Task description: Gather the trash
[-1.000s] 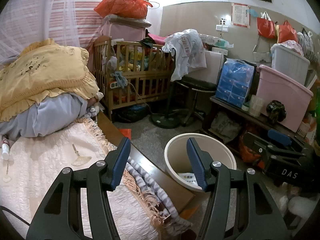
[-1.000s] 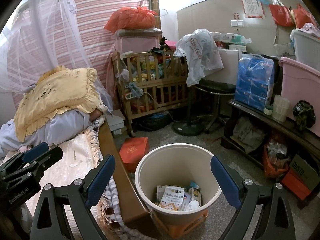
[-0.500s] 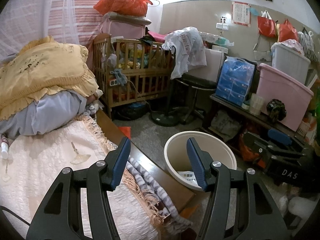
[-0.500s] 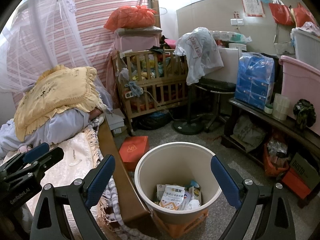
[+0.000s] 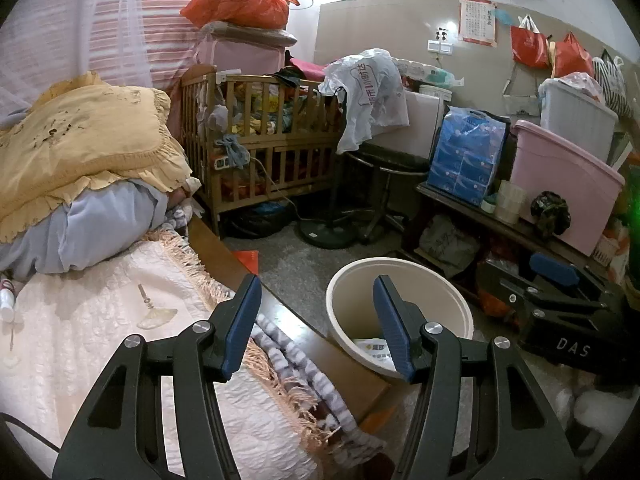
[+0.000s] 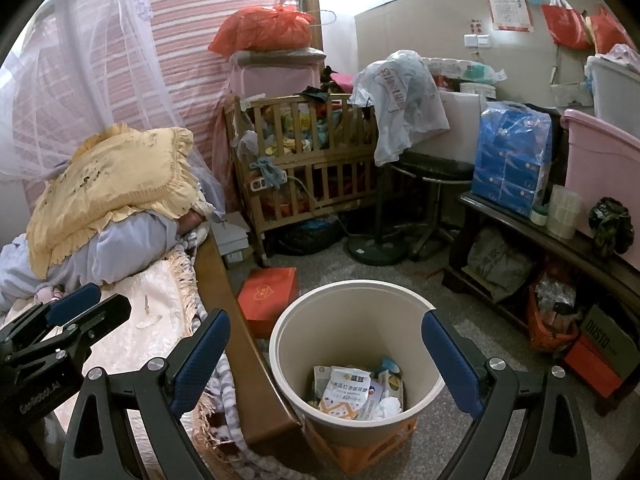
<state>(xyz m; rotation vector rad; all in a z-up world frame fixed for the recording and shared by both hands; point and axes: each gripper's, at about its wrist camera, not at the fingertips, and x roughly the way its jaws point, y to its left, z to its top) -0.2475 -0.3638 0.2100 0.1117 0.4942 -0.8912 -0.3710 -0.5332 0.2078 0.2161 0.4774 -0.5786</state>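
Bed [image 5: 100, 344] fills the left side, pale quilted cover with a fringed edge, wooden side rail running toward the floor. It is the work surface for the left hand, and small bits lie on it: a little fan-shaped scrap [image 5: 154, 314] and a small white bottle [image 5: 7, 300] at the far left edge. Likely the next trash to pick, judging by the task.

Yellow pillow [image 5: 84, 136] sits stacked on folded bluish bedding at the head end, out of the way.

Bin [image 6: 352, 360], cream, round, stands on the floor right beside the bed rail, apparently propped on an orange crate [image 6: 368, 448]. Placed close so drops from the bed are short. Inside it already: packets and crumpled paper [image 6: 348, 394], so the collected trash is in the bin, at the bottom.

Red box [image 6: 268, 300] lies on the floor between bin and rail, behind the bin; can't tell if it counts as trash.

Right gripper [image 6: 324, 360] hangs over the bin mouth, tilted downward, fingers spread wide, nothing between them. Reads as a just-emptied or waiting pose.

Left gripper [image 5: 316, 324] is above the bed edge, angled down too, fingers partly apart, holding nothing; bin rim shows past its right finger. Each gripper is visible in the other's view, side by side.
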